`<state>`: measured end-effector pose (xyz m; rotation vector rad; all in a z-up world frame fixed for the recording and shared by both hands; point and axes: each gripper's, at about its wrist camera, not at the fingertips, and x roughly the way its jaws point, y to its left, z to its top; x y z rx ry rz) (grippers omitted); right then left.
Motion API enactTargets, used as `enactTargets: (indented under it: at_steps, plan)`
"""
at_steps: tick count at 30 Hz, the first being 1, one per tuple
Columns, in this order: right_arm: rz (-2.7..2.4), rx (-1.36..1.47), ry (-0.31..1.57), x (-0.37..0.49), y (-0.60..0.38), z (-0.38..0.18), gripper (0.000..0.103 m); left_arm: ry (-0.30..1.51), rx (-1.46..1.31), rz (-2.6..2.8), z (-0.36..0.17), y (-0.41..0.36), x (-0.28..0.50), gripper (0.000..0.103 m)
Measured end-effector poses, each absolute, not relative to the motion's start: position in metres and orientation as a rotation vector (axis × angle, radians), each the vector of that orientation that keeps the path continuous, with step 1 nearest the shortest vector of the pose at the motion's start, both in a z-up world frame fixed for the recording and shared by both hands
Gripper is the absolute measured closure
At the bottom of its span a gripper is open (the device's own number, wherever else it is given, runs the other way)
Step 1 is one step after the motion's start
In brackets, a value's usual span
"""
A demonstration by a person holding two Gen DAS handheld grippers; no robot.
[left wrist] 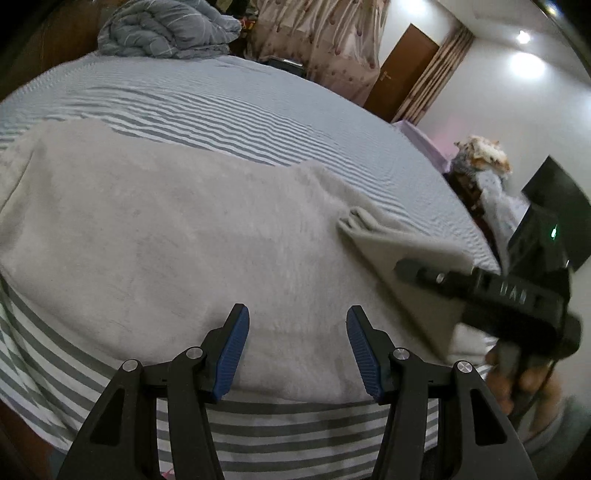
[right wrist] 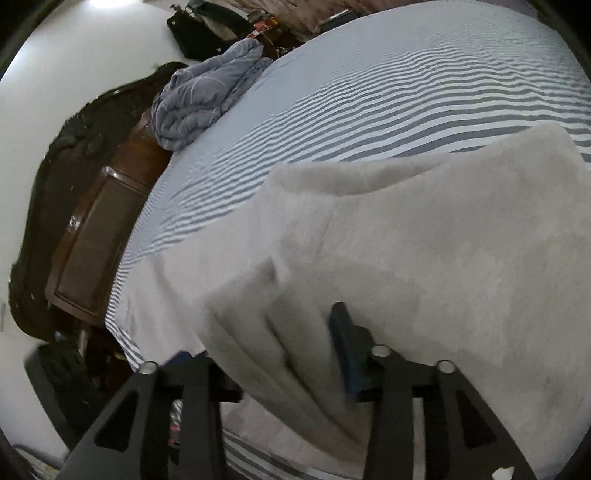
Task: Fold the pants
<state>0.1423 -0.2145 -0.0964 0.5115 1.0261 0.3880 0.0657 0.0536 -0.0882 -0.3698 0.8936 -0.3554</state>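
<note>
Light grey fleece pants [left wrist: 177, 229] lie spread on a striped bed sheet [left wrist: 221, 114]. My left gripper [left wrist: 297, 350] is open and empty, its blue pads just above the near edge of the pants. My right gripper [left wrist: 424, 275] shows in the left wrist view at the right, holding up a flap of the pants [left wrist: 402, 251]. In the right wrist view the pants [right wrist: 424, 251] drape over my right gripper [right wrist: 280, 354]; one blue pad [right wrist: 345, 347] shows and the other is hidden under the cloth. The jaws look wide apart with a fold of cloth between them.
A bundled blue-grey quilt [left wrist: 166, 29] sits at the far corner of the bed, also seen in the right wrist view [right wrist: 207, 96]. A dark wooden headboard [right wrist: 92, 229] stands at the left. A door [left wrist: 402, 70] and a black screen [left wrist: 554, 214] are at the right.
</note>
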Motion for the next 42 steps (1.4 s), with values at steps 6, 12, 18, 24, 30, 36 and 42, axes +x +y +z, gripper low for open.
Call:
enactTargets:
  at_steps: [6, 12, 18, 24, 30, 36, 42]
  plan:
    - [0.415, 0.473, 1.03, 0.125, -0.197, -0.084, 0.044, 0.924, -0.515, -0.417, -0.087, 0.075, 0.072, 0.047]
    - [0.468, 0.542, 1.042, 0.091, -0.191, -0.092, 0.044, 0.945, -0.548, -0.456, -0.086, 0.074, 0.073, 0.045]
    - [0.481, 0.615, 1.064, 0.067, -0.19, -0.113, 0.046, 1.012, -0.582, -0.53, -0.089, 0.054, 0.079, 0.044]
    - [0.401, 0.74, 1.018, 0.065, -0.234, -0.119, 0.046, 1.076, -0.569, -0.556, -0.095, 0.024, 0.095, 0.044]
    - [0.282, 0.914, 0.949, 0.054, -0.3, -0.129, 0.046, 1.131, -0.485, -0.497, -0.105, -0.006, 0.107, 0.044]
    - [0.215, 0.991, 0.893, 0.045, -0.343, -0.13, 0.053, 1.119, -0.356, -0.451, -0.102, -0.026, 0.107, 0.044]
    - [0.094, 0.987, 0.913, 0.039, -0.363, -0.135, 0.092, 1.108, -0.259, -0.402, -0.098, -0.045, 0.097, 0.045]
